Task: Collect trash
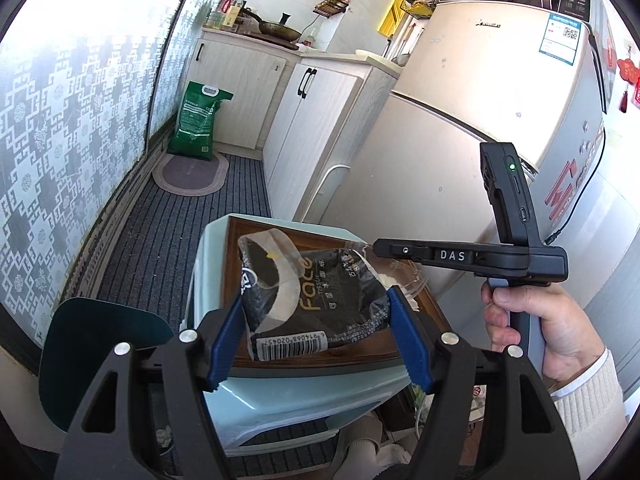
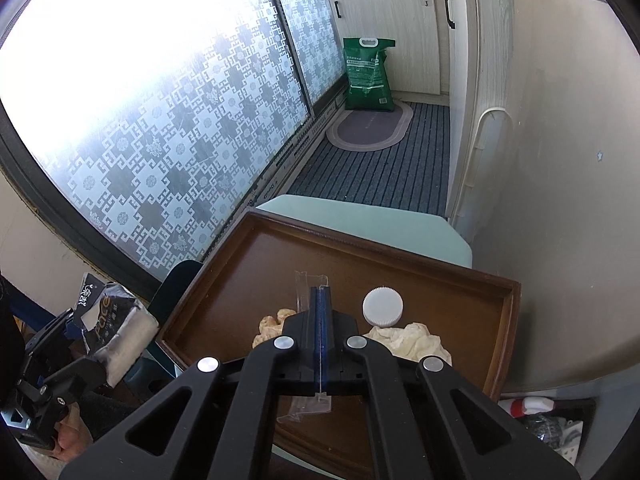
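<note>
My left gripper (image 1: 318,316) is shut on a black tissue packet (image 1: 312,296) and holds it above the brown wooden tray (image 1: 320,354). The packet also shows in the right wrist view (image 2: 106,320) at the left. My right gripper (image 2: 320,292) is shut on a clear plastic wrapper (image 2: 308,280) over the tray (image 2: 440,284); it also shows in the left wrist view (image 1: 376,247). On the tray lie a white ribbed bottle cap (image 2: 383,306), a crumpled cream tissue (image 2: 408,342) and a beige scrap (image 2: 272,326).
The tray rests on a pale green stool (image 2: 360,216). A fridge (image 1: 480,100) stands right, patterned sliding glass (image 2: 160,140) left. A green bag (image 2: 368,76) and oval mat (image 2: 368,128) lie on the striped floor. A dark teal chair (image 1: 100,356) stands at the left.
</note>
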Available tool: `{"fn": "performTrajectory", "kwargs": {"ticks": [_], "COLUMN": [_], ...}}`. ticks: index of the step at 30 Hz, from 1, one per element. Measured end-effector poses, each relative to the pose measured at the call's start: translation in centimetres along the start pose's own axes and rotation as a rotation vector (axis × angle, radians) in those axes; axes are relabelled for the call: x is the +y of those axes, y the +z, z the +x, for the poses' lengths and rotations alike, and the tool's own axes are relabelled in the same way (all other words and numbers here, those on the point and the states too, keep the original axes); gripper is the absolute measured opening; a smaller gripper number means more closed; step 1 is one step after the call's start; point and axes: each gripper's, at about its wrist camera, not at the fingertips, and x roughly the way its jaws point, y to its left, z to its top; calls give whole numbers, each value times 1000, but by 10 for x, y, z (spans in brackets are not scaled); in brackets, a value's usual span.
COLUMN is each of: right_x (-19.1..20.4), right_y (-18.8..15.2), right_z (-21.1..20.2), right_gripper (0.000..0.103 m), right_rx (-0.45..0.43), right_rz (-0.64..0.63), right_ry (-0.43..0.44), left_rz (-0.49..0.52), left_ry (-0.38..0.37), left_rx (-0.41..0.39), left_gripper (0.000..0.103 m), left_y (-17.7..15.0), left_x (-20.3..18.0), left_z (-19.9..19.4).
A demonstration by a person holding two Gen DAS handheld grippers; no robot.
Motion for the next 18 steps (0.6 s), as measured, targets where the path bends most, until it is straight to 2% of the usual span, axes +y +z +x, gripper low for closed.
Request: {"fn": "performTrajectory", "kwargs": {"ticks": [7, 18], "right_x": [20, 78], "right_y": [11, 25], "right_z": [-5, 4], "right_gripper": [0, 0], "right_rx": [-30, -42], "right_rz": [-12, -88], "right_ry": [25, 68], "left_rz": [-13, -48], "left_ry": [64, 183], "left_rx": [-12, -16], "left_gripper": [71, 71], "left_y": [3, 2], "left_x": [28, 81], "left_z": [-14, -33]}}
